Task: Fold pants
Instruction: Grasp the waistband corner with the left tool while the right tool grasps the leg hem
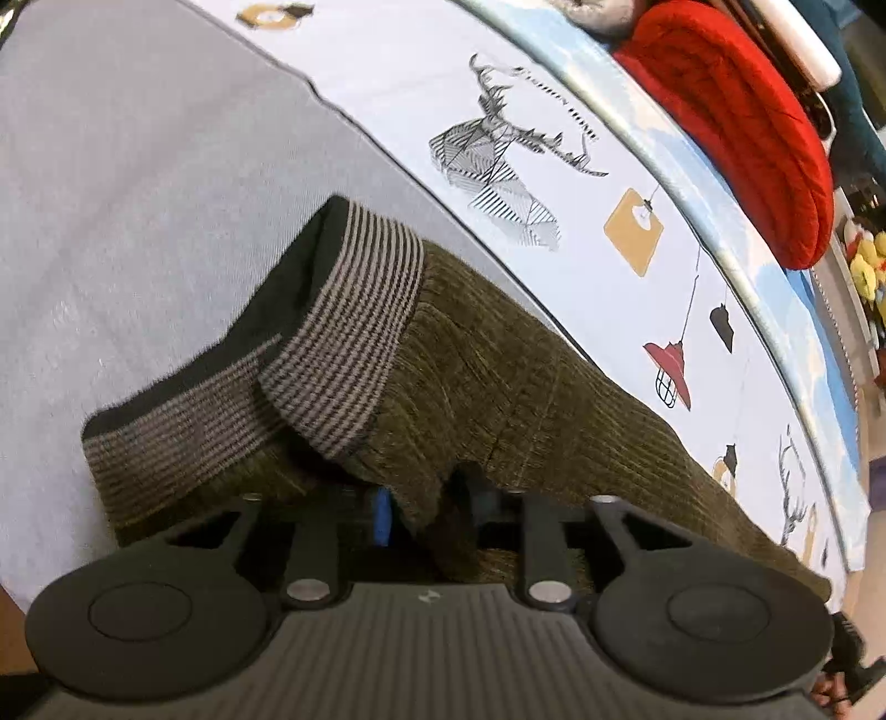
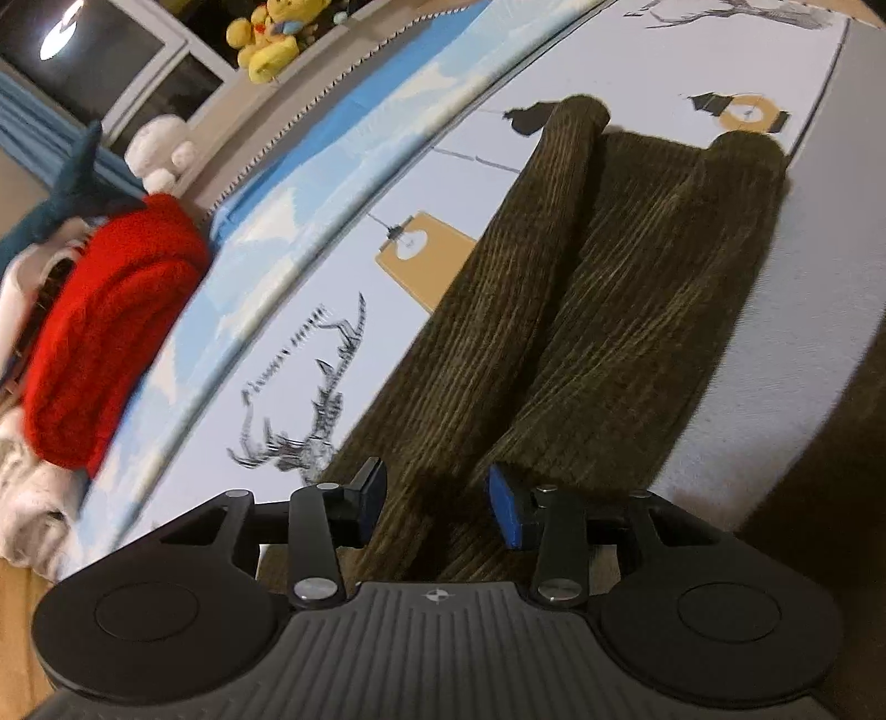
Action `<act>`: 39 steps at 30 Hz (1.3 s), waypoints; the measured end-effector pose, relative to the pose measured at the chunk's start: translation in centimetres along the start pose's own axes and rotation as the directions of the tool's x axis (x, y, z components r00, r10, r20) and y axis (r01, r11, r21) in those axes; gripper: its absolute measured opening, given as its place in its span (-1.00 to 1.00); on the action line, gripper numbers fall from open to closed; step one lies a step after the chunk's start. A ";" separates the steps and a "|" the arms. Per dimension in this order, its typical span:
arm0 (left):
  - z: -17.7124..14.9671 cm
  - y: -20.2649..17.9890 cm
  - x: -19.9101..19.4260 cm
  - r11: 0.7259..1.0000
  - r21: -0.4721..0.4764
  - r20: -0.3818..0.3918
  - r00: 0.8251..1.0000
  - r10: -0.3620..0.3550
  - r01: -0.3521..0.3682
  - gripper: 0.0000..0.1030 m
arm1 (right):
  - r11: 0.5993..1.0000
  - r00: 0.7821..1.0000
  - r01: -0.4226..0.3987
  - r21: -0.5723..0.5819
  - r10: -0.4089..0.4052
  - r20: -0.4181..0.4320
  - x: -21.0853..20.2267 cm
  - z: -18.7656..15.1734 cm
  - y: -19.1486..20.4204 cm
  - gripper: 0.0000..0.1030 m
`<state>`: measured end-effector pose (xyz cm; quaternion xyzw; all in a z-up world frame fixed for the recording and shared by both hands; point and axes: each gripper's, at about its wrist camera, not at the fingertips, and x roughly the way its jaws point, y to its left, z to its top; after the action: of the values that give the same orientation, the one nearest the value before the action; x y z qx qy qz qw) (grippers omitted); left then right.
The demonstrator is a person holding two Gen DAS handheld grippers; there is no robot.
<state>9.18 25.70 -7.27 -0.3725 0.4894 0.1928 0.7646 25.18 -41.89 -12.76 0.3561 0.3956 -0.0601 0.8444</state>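
Observation:
Olive-brown corduroy pants point(image 1: 498, 387) lie on the bed, their grey-and-black striped waistband point(image 1: 343, 332) turned up towards the left wrist camera. My left gripper point(image 1: 429, 504) is shut on a bunched fold of the pants just below the waistband; one blue pad point(image 1: 382, 518) shows beside the fabric. In the right wrist view the two legs of the pants point(image 2: 609, 277) run away side by side to their hems at the far end. My right gripper point(image 2: 437, 504) stands open astride the near leg fabric, blue pads point(image 2: 506, 509) apart and not pressing on it.
The pants lie across a grey cloth point(image 1: 138, 166) and a white sheet point(image 1: 554, 83) printed with deer and lamps. A red knitted garment point(image 2: 111, 332) is piled at the bed's edge, with white cloth beside it. Yellow plush toys point(image 2: 271, 39) sit on a ledge beyond.

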 end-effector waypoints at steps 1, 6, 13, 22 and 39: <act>0.0 0.0 0.2 1.000 -0.006 -0.010 1.000 -0.007 0.007 -0.12 | 1.000 1.000 0.003 -0.010 -0.003 0.000 0.4 0.0 0.0 -0.12; -0.1 -0.5 0.4 0.999 0.033 -0.004 1.000 0.024 -0.023 -0.26 | 0.998 0.999 0.008 -0.064 -0.006 0.032 1.1 -0.1 0.5 -0.40; 0.0 -0.7 -1.6 0.996 0.091 0.048 0.999 -0.004 0.000 -0.80 | 0.994 0.989 -0.033 -0.102 0.047 0.139 -2.9 0.5 1.7 -0.94; -0.9 0.6 -8.7 0.947 0.300 0.138 0.977 -0.160 0.113 -0.86 | 0.989 0.971 -0.084 -0.125 0.110 0.212 -16.4 -2.4 0.5 -0.94; 1.1 6.8 -4.5 0.991 0.072 -0.046 0.993 -0.111 0.114 -0.50 | 0.967 0.994 0.097 0.236 -0.107 0.031 -22.5 -4.8 -18.9 -0.81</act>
<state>3.36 31.23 -5.61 -0.3748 0.4905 0.1233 0.7770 -0.35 -56.78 -9.28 0.4309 0.3851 -0.1575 0.8007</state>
